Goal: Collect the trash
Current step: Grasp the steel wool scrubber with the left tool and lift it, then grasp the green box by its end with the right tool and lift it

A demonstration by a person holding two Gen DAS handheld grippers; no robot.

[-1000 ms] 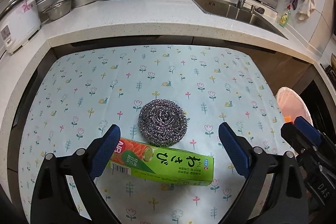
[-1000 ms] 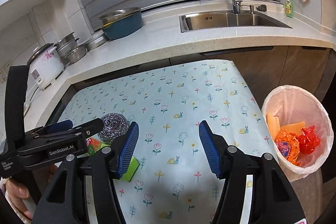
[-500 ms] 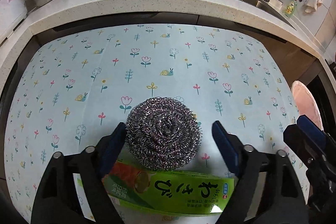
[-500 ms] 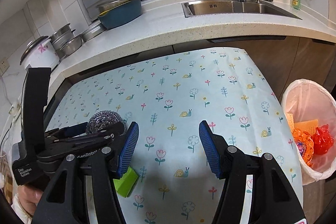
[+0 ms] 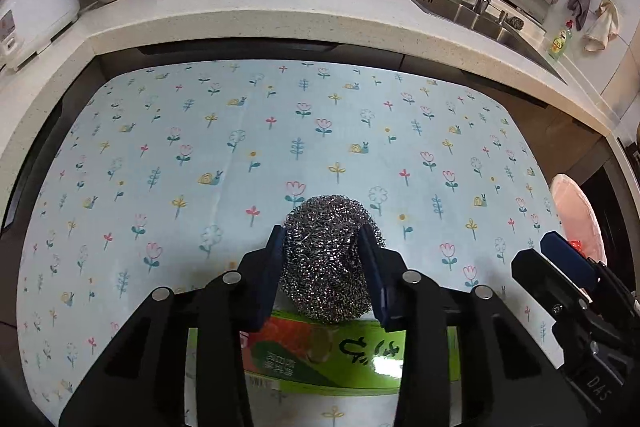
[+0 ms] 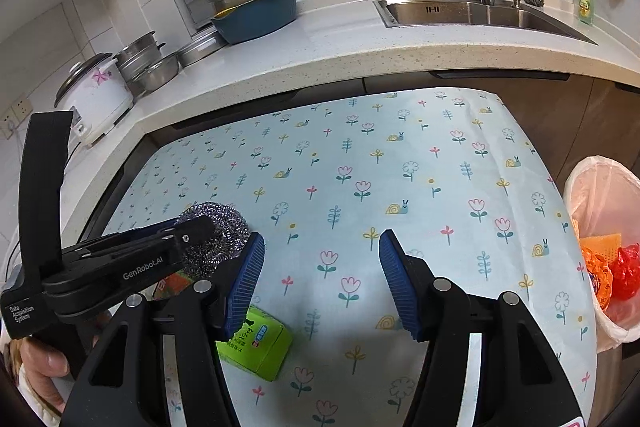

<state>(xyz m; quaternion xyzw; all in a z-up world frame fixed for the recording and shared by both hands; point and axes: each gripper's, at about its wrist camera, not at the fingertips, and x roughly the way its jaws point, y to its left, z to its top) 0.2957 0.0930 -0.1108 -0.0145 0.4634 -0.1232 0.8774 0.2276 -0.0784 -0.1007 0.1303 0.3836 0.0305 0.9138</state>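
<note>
1. Your left gripper (image 5: 325, 259) is clamped on the one steel scourer (image 5: 327, 259), both blue pads pressing its sides.
2. Directly beneath that gripper lies one green box (image 5: 348, 355) on the flowered tablecloth (image 5: 240, 147).
3. Your right gripper (image 6: 322, 279) stands wide open with nothing between its pads; bare cloth stretches ahead to the table's far edge under the counter (image 6: 320, 55).
4. To its right, past the table edge, sits one lined bin (image 6: 592, 187) holding orange and red wrappers.

Left gripper (image 5: 325, 263) is clamped on the steel scourer (image 5: 326, 261), both pads touching it. A green box (image 5: 320, 351) lies just behind on the tabletop (image 5: 280, 147).
</note>
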